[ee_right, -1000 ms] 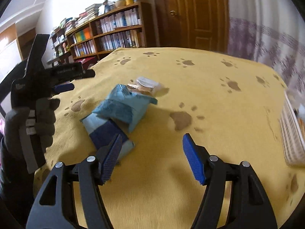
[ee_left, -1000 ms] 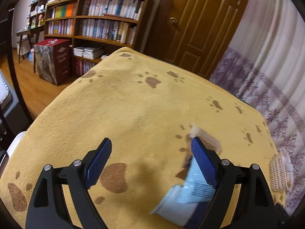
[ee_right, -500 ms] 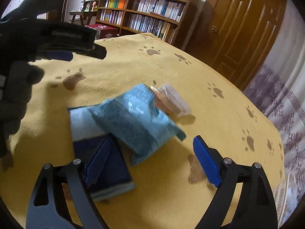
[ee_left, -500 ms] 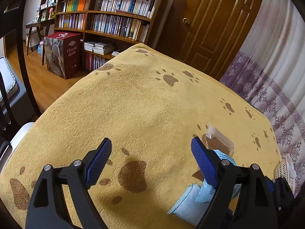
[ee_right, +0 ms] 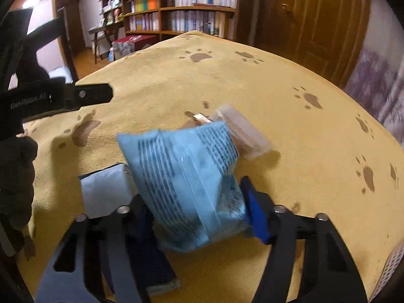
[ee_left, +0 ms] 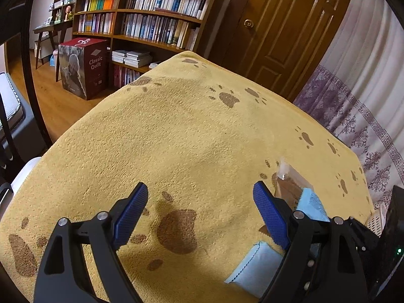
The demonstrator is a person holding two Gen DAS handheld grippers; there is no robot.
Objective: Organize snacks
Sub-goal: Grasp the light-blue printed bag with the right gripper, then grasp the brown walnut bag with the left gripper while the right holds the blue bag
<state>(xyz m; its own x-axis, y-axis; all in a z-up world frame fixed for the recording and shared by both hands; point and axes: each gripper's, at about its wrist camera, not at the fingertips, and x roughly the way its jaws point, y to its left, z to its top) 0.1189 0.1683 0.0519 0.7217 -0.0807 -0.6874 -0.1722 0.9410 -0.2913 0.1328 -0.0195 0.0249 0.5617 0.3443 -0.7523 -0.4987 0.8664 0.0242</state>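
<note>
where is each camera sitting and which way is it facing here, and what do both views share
Left wrist: sits on the left gripper, looking down along its open fingers at bare yellow blanket; snack packets lie beside its right finger.
Right wrist: sits on the right gripper, looking down at the light blue packet between its closing jaws; the gloved hand holding the left gripper shows at the left.
Shared: the blanket, the blue packet, the clear-wrapped snack, the bookshelf and the wooden door.

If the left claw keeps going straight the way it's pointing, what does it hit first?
Probably just the yellow blanket: the left claw is open with nothing between its fingers, and the snack packets lie off to its right side.
</note>
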